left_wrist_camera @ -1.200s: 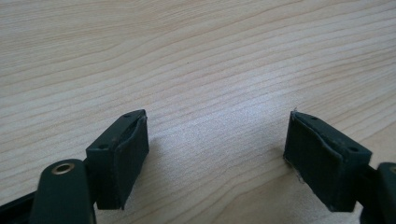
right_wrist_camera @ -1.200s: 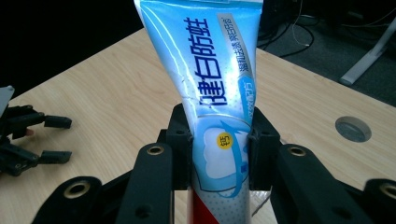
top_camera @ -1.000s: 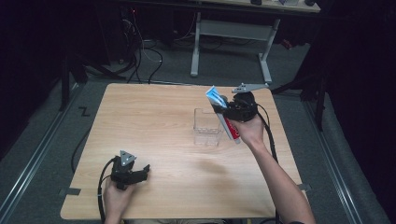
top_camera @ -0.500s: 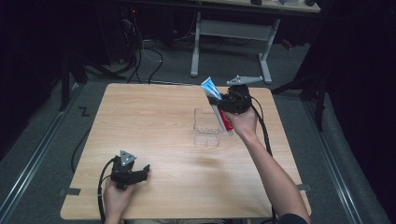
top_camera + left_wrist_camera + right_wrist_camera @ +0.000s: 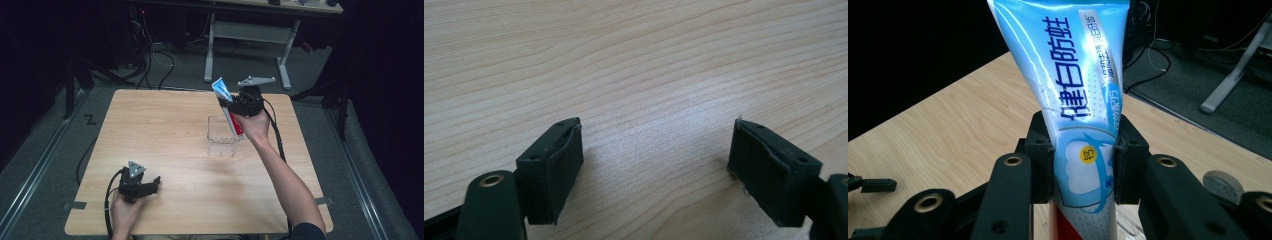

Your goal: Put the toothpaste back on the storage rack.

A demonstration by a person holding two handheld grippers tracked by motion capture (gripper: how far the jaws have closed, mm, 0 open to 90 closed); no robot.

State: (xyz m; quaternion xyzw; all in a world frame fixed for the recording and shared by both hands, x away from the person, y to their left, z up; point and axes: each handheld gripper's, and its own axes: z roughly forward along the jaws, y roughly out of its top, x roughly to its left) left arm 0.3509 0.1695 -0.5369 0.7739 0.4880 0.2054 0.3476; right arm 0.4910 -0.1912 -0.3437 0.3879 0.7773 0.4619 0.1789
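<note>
Right tool (image 5: 1083, 165) clamps toothpaste tube (image 5: 1073, 85) above container (image 5: 222, 136)

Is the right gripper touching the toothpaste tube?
Touching. In the right gripper view, the right gripper has both jaws pressed against the sides of the toothpaste tube, with no gap on either side.

One toothpaste tube (image 5: 229, 107), one clear container (image 5: 222, 136).

High view: overhead, facing forward-down on the table (image 5: 165, 125).
Gripper views: close along own jaws; shared: tabletop.
</note>
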